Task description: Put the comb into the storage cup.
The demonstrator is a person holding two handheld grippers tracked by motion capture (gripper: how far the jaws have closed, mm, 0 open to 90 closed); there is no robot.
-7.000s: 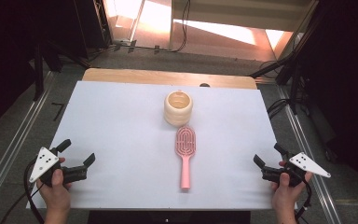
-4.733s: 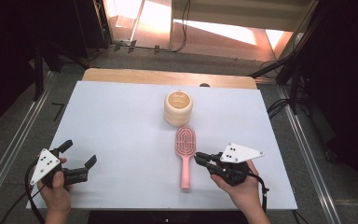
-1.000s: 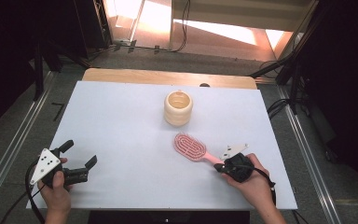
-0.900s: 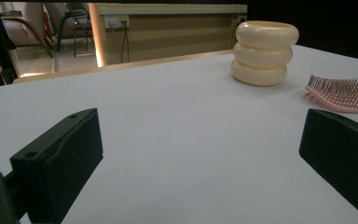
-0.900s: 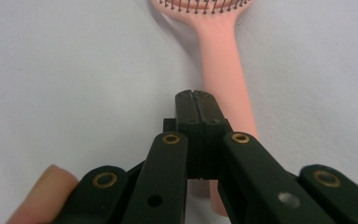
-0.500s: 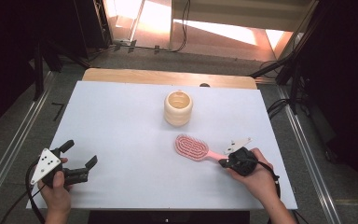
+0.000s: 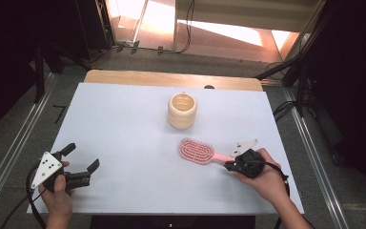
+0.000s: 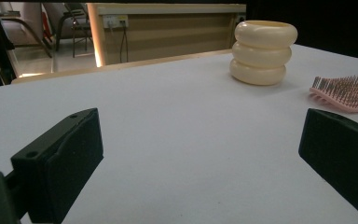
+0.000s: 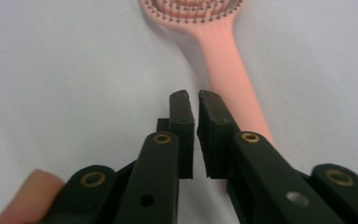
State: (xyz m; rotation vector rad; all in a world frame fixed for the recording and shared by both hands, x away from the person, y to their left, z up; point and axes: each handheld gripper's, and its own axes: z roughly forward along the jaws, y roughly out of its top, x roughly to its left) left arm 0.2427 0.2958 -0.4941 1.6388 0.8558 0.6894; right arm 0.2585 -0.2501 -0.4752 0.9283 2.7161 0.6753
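Observation:
A pink hairbrush lies bristles up on the white table, right of centre, its handle pointing right. My right gripper is at the end of that handle. In the right gripper view its jaws have just been opening and stand a narrow slit apart with nothing between them. The pink handle runs beside and under the right jaw. My left gripper rests at the near left, jaws wide open and empty. The brush head lies far ahead of it.
A cream ribbed cup stands behind the brush, near the table's middle back; it is also in the left gripper view. The white tabletop ends in a wooden strip at the far edge. Metal rails and cables flank both sides.
The right gripper came in from the right edge to the brush. The brush turned from lengthwise to crosswise, handle to the right. The left gripper stayed in place.

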